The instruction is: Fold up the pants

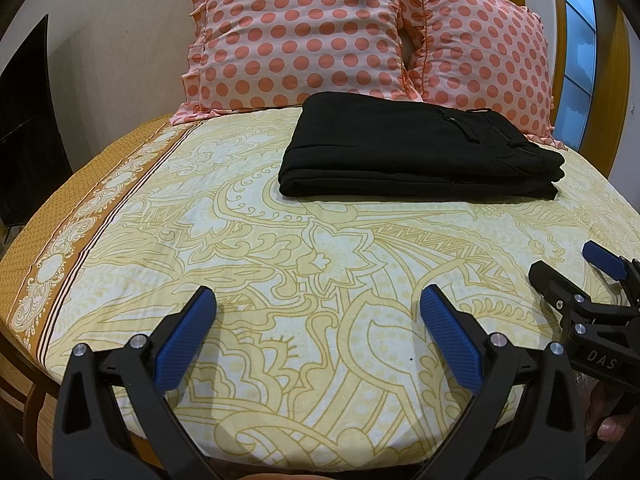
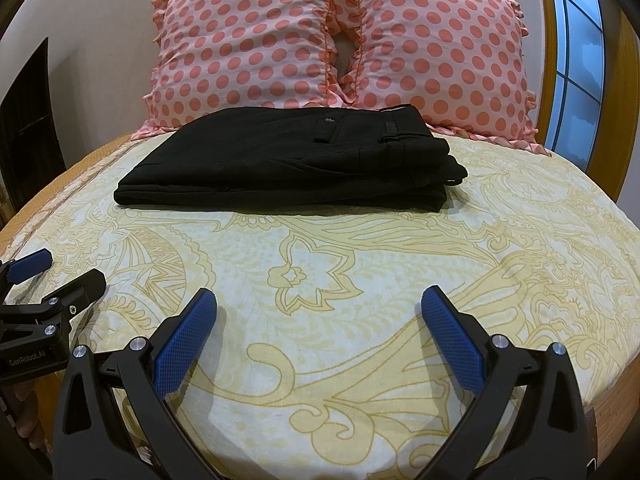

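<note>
Two sets of tongs, left tongs (image 1: 318, 300) and right tongs (image 2: 320, 300), both spread wide, gripping nothing, low over the near end of the bed (image 2: 360, 280). Black pants (image 2: 288, 160) folded flat well ahead, right against the polka-dot pillows (image 2: 340, 40).

bed (image 1: 280, 248): yellow floral sheet | on it: folded black pants (image 1: 416, 152), two polka-dot pillows (image 1: 296, 36)
</note>
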{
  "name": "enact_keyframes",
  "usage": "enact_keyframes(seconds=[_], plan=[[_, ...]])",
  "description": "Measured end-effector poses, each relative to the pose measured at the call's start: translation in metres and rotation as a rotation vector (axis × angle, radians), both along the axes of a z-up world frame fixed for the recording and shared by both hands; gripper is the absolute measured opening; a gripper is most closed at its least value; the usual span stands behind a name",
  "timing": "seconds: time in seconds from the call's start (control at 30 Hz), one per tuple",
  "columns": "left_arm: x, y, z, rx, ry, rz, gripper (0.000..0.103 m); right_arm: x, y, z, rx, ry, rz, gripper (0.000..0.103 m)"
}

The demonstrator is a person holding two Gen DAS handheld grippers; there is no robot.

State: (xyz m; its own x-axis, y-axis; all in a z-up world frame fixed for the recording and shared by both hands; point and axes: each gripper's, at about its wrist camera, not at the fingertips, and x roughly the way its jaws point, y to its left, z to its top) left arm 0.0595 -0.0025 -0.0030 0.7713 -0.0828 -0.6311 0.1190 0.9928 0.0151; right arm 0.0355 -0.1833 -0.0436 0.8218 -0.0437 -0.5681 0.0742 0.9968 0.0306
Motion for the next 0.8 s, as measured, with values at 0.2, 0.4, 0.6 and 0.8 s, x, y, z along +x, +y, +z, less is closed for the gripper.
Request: enact_keyframes(seconds=[0.2, 0.4, 0.6, 0.8], plan=[[0.0002, 0.0001, 0.0000, 0.000, 0.000, -0.001, 0.101, 0.0000, 0.0006, -0.0003, 0.000, -0.001, -0.002, 0.102], [0.0005, 0.0005, 0.0011, -0.001, 0.004, 0.002, 0.101, -0.0002, 0.0012, -0.0002, 0.000, -0.002, -0.003, 0.102], [0.0006, 0.0013, 0.0011, 0.000, 0.002, -0.001, 0.101, -0.0001, 0.0017, -0.0003, 0.000, -0.003, -0.005, 0.102], [0.0010, 0.0008, 0.0016, 0.000, 0.001, 0.000, 0.101, 0.0003, 0.0018, -0.0004, 0.000, -0.003, -0.004, 0.102]])
